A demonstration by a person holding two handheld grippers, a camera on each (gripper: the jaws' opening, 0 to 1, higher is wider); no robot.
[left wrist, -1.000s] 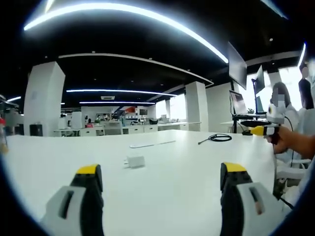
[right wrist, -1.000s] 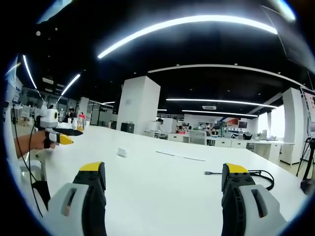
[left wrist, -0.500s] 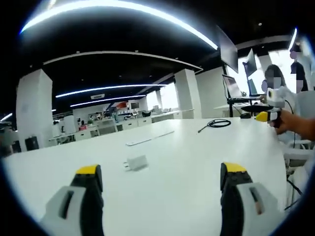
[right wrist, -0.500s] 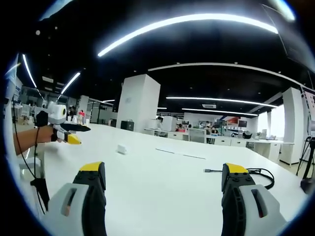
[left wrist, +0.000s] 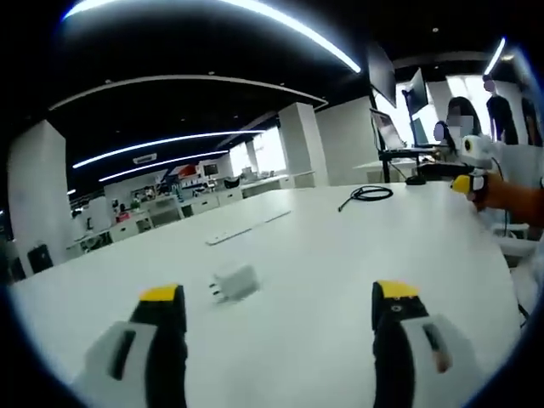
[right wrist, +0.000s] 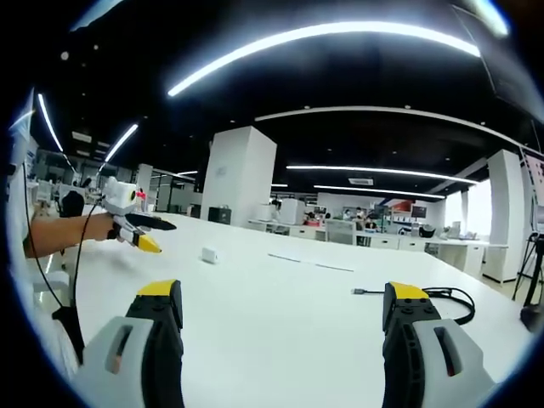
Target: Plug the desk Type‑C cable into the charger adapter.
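A small white charger adapter [left wrist: 235, 282] lies on the white table [left wrist: 340, 272], a little ahead of my open left gripper [left wrist: 279, 299], nearer its left jaw. In the right gripper view the charger adapter [right wrist: 209, 254] is a small block far ahead on the left. The black Type-C cable [left wrist: 367, 195] lies coiled at the table's far right. In the right gripper view the cable [right wrist: 442, 297] has its plug end pointing left, just beyond the right jaw of my open right gripper [right wrist: 282, 297]. Nothing sits between either pair of jaws. The left gripper [right wrist: 136, 225] enters from the left, the right gripper [left wrist: 463, 174] from the right.
A thin white strip [left wrist: 246, 229] lies on the table beyond the adapter. Monitors on stands [left wrist: 399, 110] and people stand off the table's right side. White pillars [right wrist: 240, 178] and office desks fill the background. The table [right wrist: 280, 314] stretches wide around both items.
The left gripper has tilted and moved in toward the adapter, which now looks larger and nearer its jaws. In the right gripper view it has swung rightward over the table. The right gripper's view has held steady.
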